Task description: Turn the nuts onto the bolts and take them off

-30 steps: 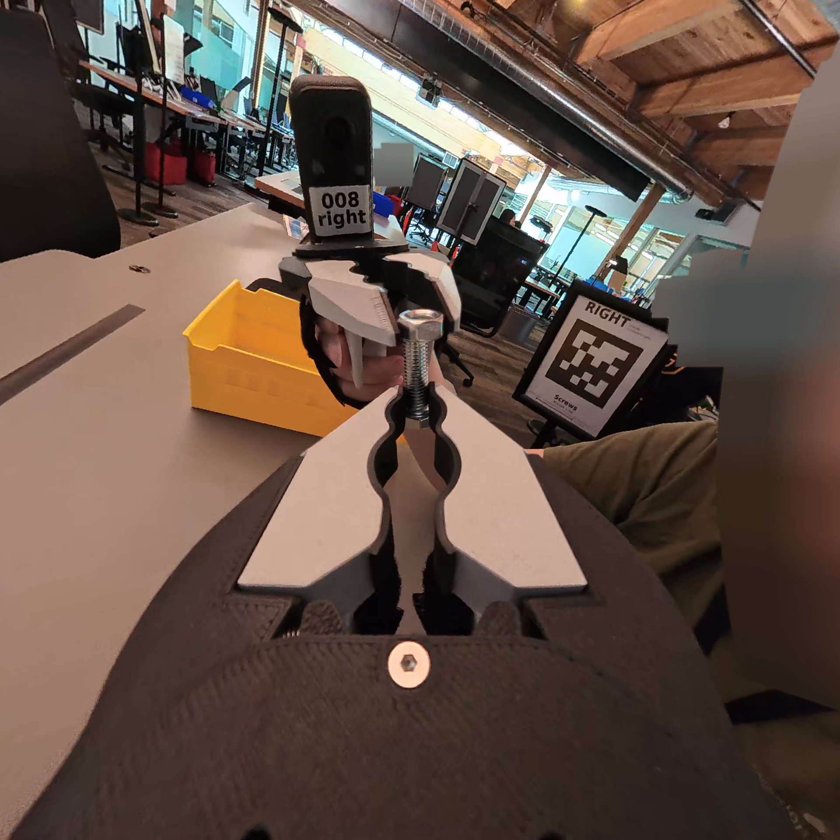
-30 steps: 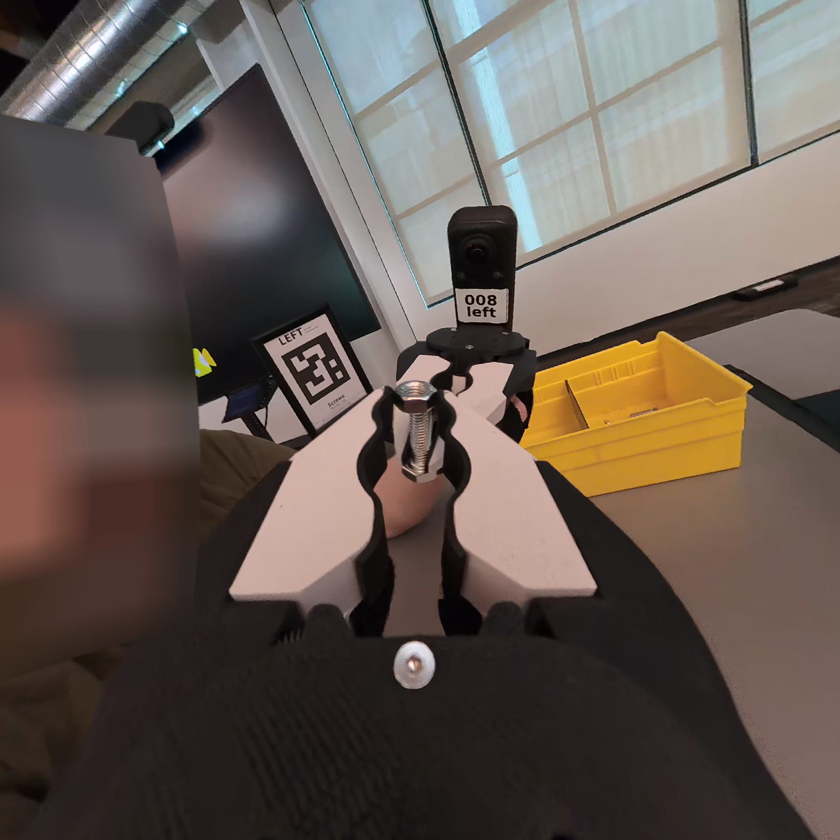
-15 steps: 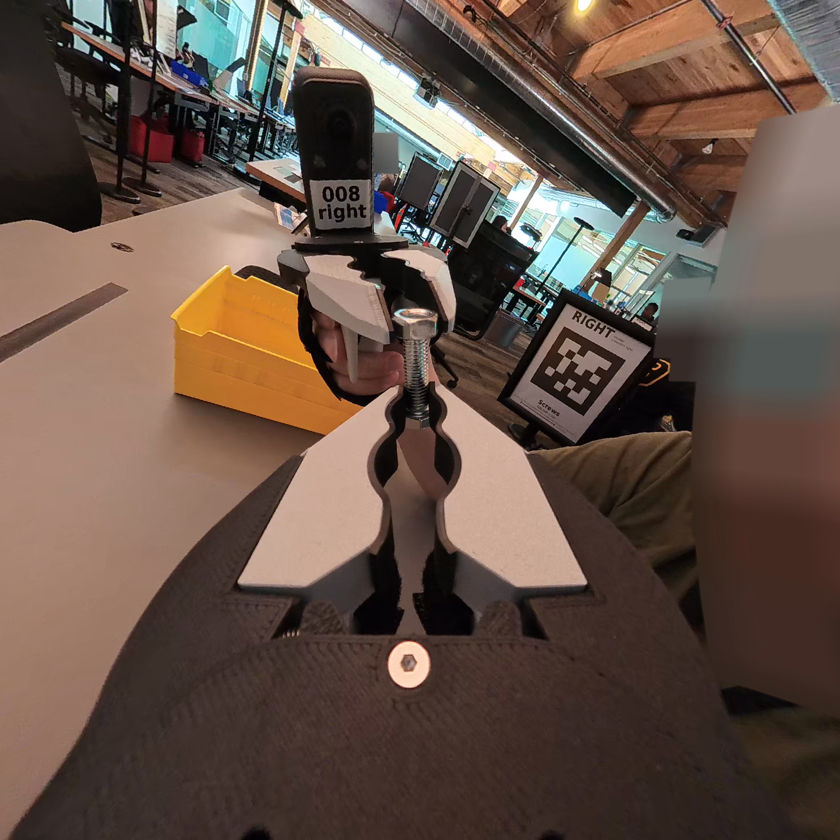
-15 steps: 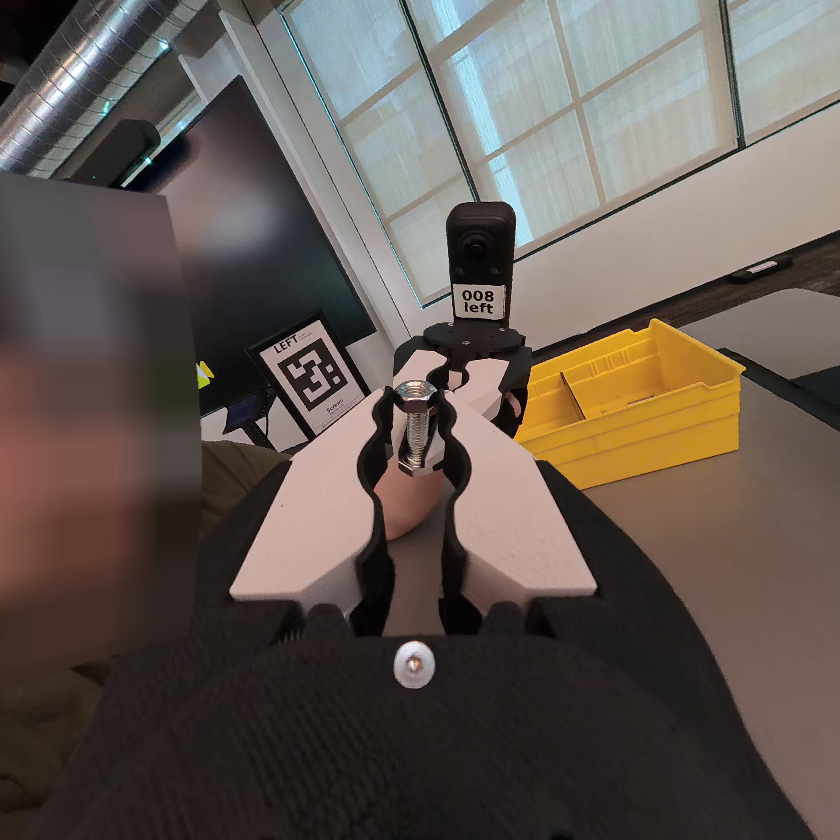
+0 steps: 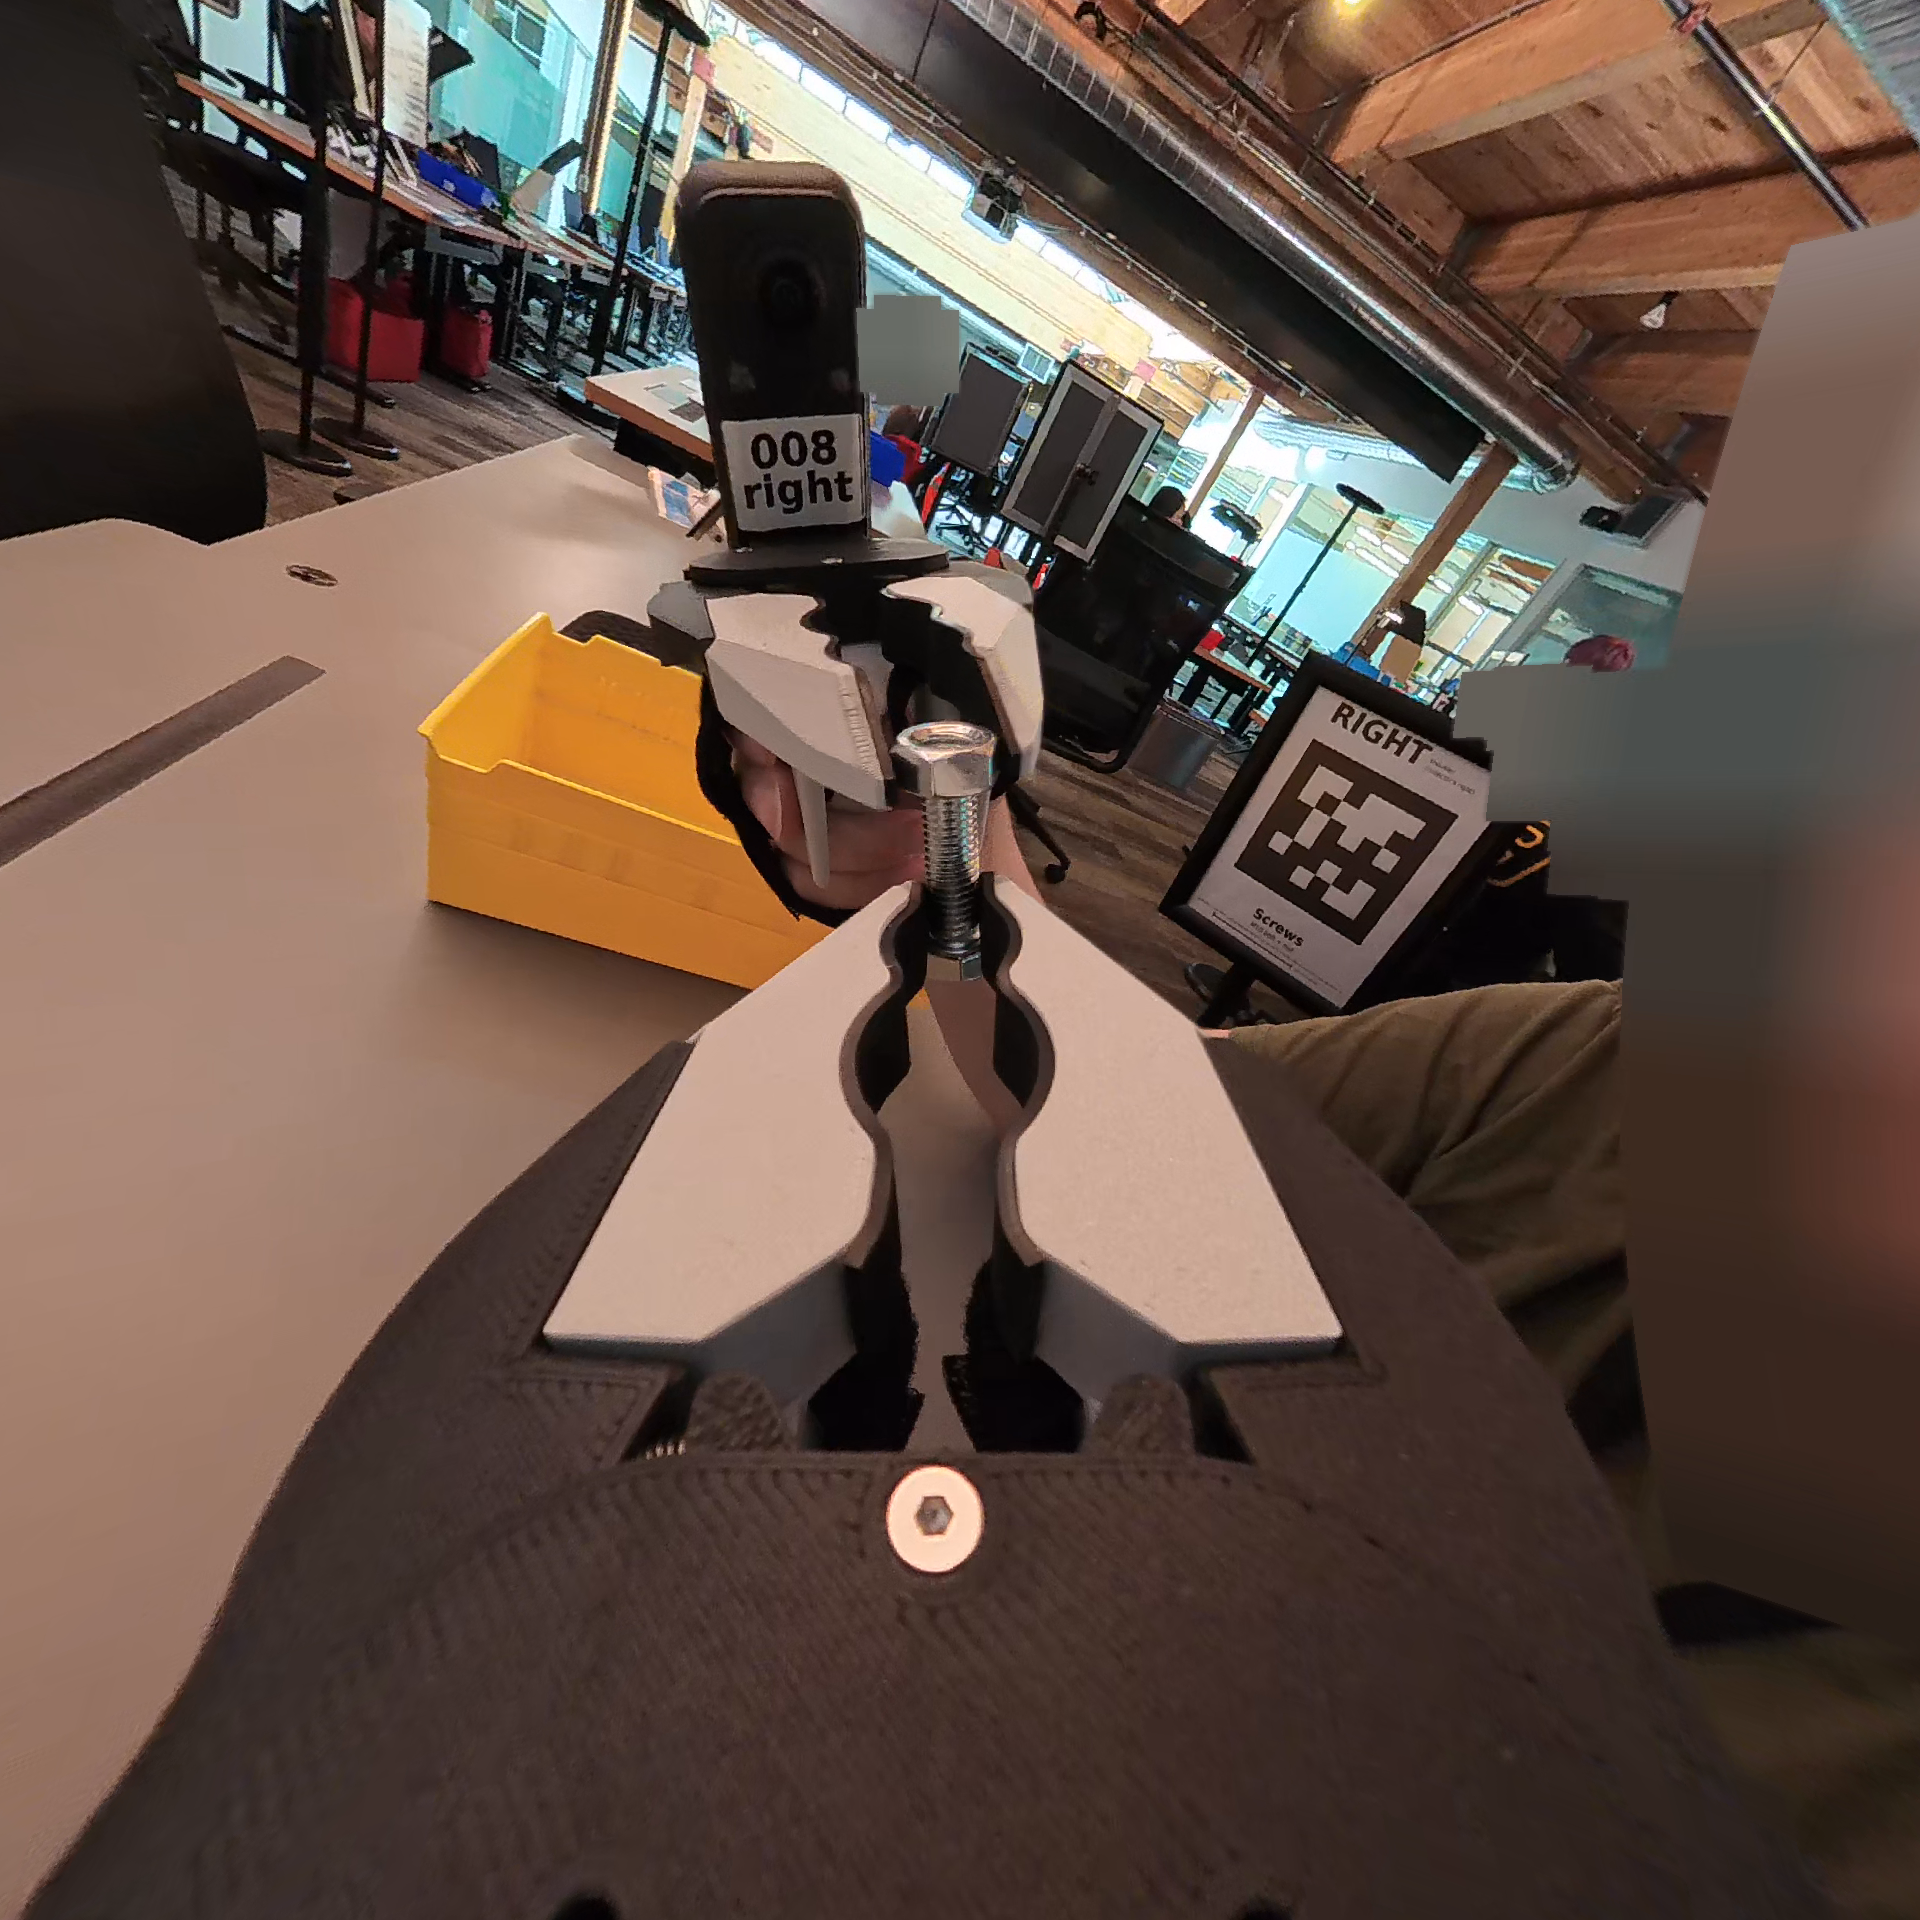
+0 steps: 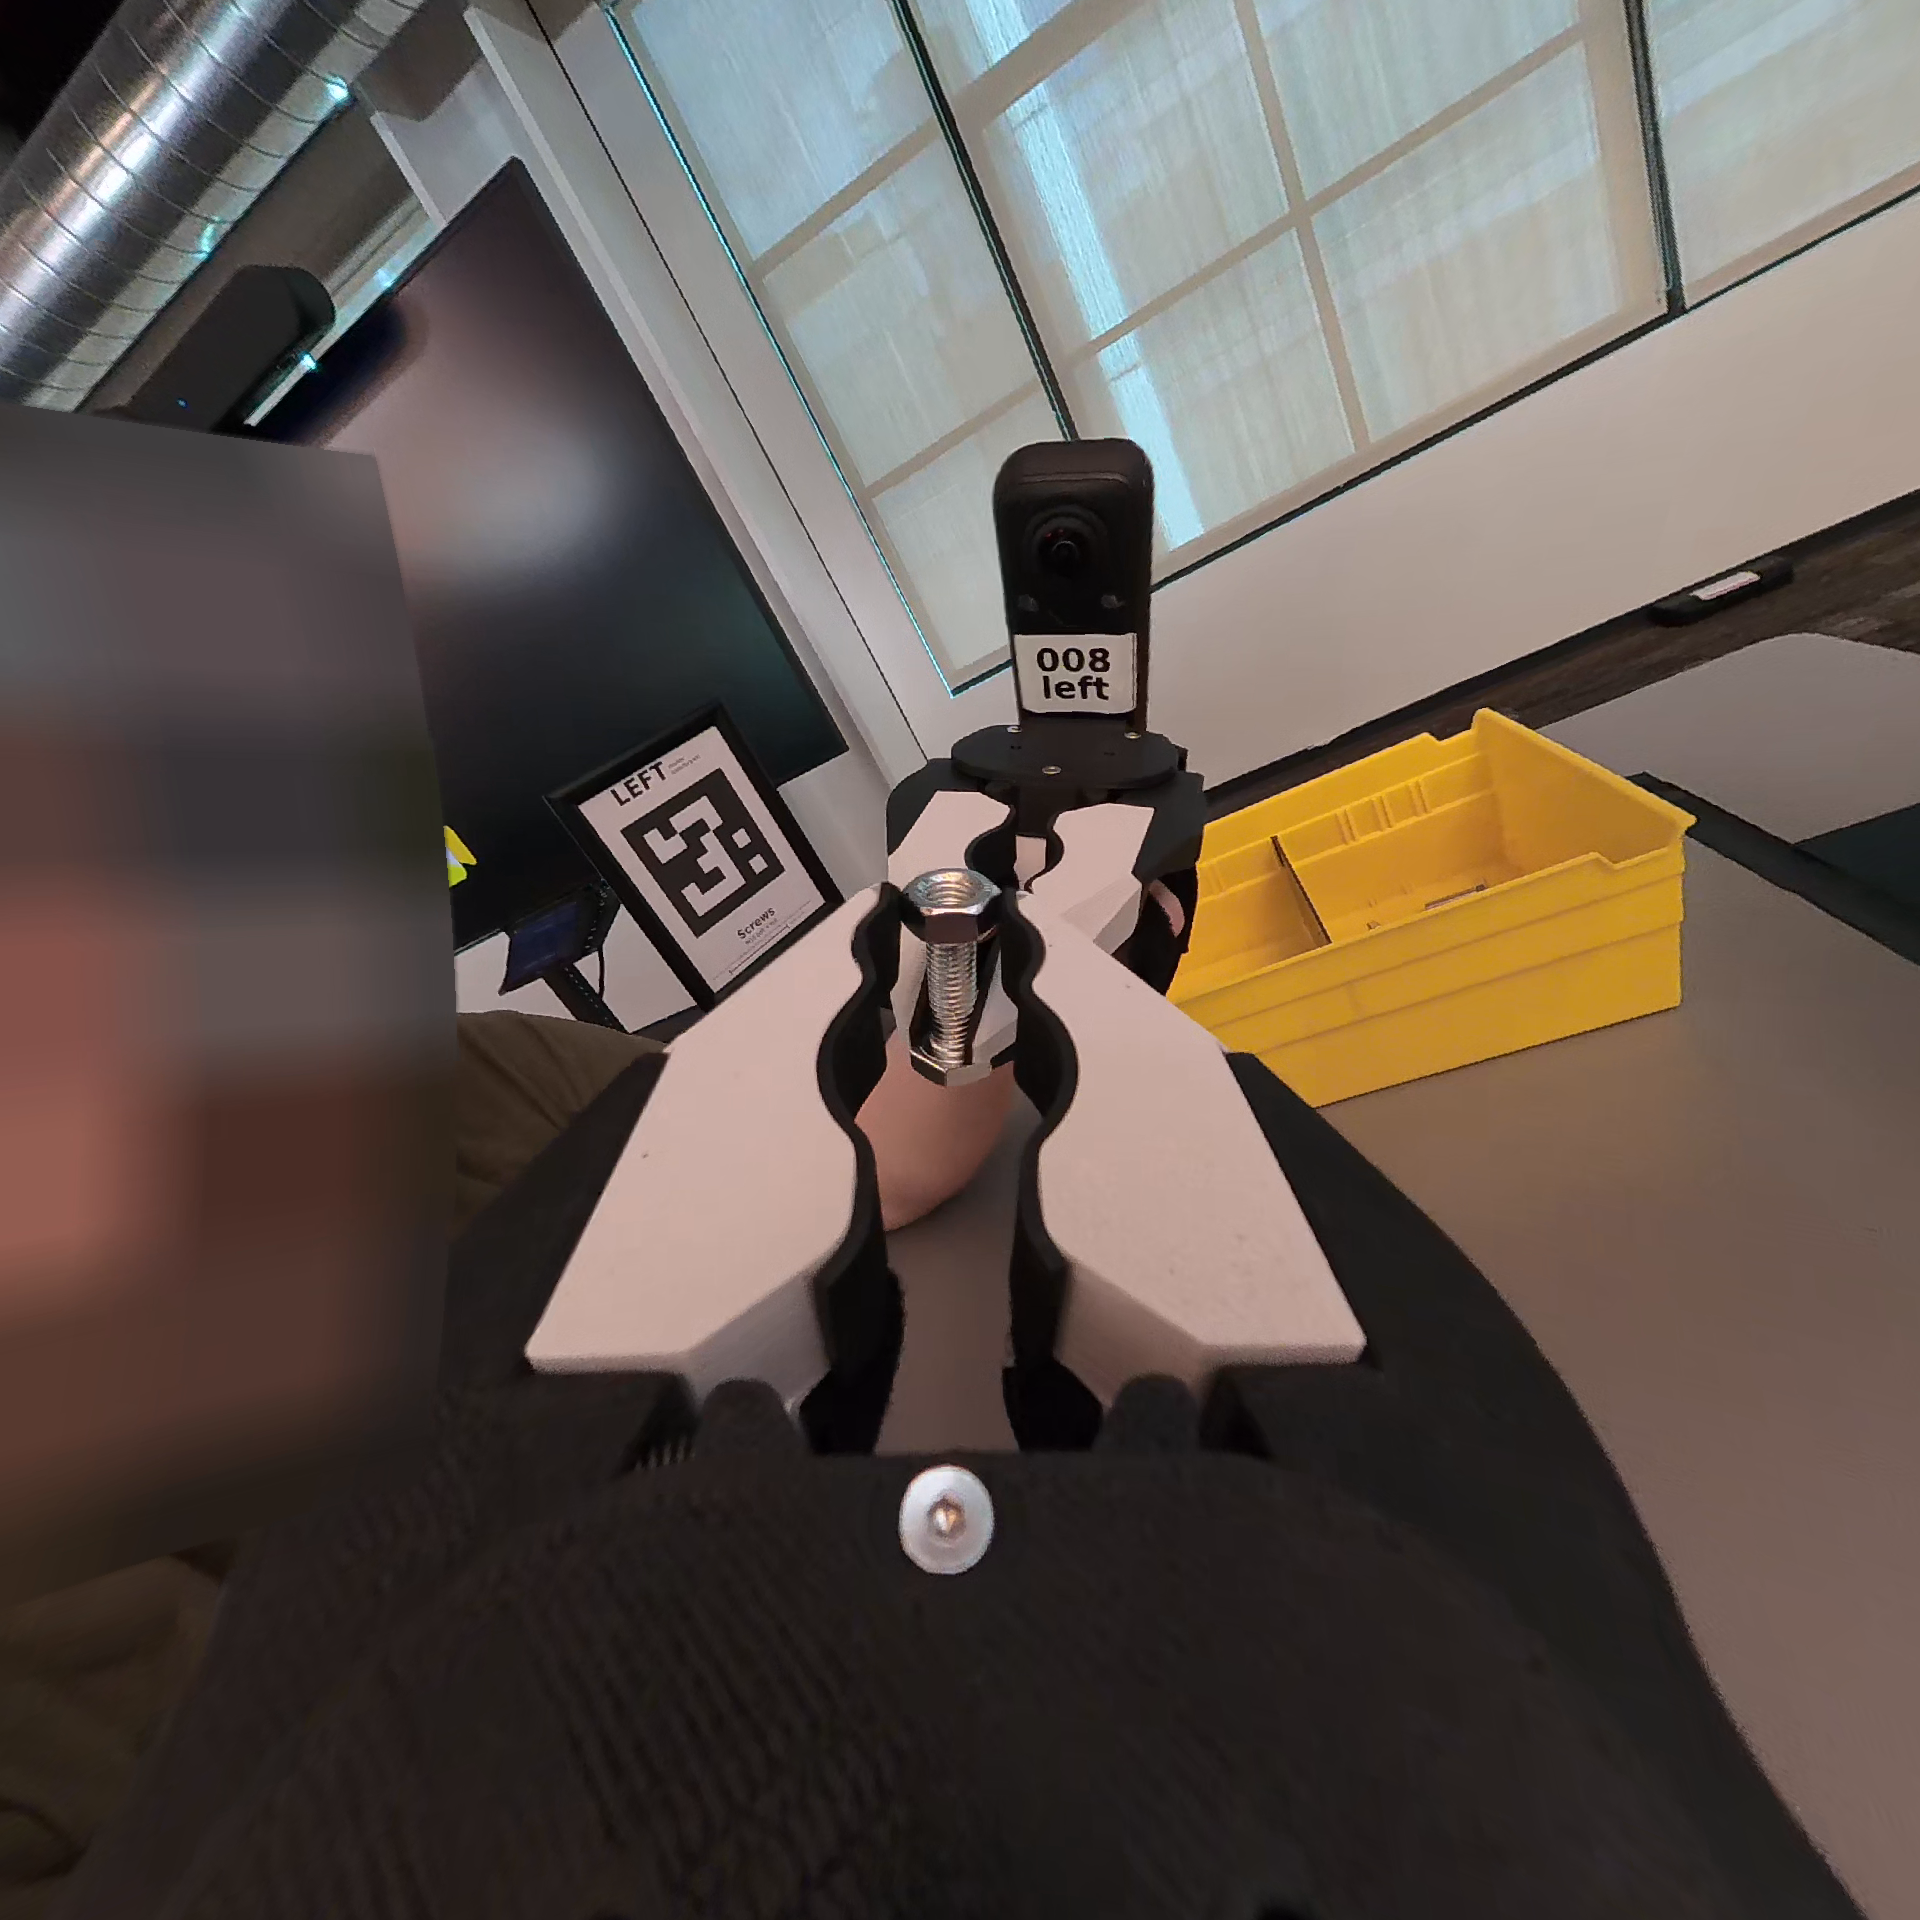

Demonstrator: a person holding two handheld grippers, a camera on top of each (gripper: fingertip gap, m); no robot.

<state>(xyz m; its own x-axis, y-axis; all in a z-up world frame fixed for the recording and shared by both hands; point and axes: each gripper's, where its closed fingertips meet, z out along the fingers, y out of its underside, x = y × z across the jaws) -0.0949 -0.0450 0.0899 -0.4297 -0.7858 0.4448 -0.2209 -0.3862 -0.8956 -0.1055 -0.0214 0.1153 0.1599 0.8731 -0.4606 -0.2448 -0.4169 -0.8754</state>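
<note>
Little has moved in the last second: both tongs keep their grip, and the pair has only tipped slightly, so the bin sits a touch higher in the right wrist view.

The left tongs (image 5: 951, 914) are narrow, clamped on the lower threads of the bolt (image 5: 951, 842), which stands upright in the air between the two tools. The right tongs (image 6: 948, 914) are also narrow, their tips pinching the nut (image 6: 948, 902) at the bolt's top end. A second hex piece, probably the bolt head, shows at the bottom end.

The step looks like turning the nut along the thread. To do it well, keep the left grip firm so the bolt cannot spin, roll the right wrist about the bolt's own axis, and let the nut travel without side pull, which could cock it or drag the bolt from the notch.

Below lies a plain grey table (image 5: 208, 1039) with a yellow bin (image 6: 1455, 977) well apart from the tongs. A framed sign (image 5: 1340, 831) stands by the person's olive sleeve (image 5: 1455, 1122). Large windows (image 6: 1247, 260) and a dark screen (image 6: 582, 520) back the room.
</note>
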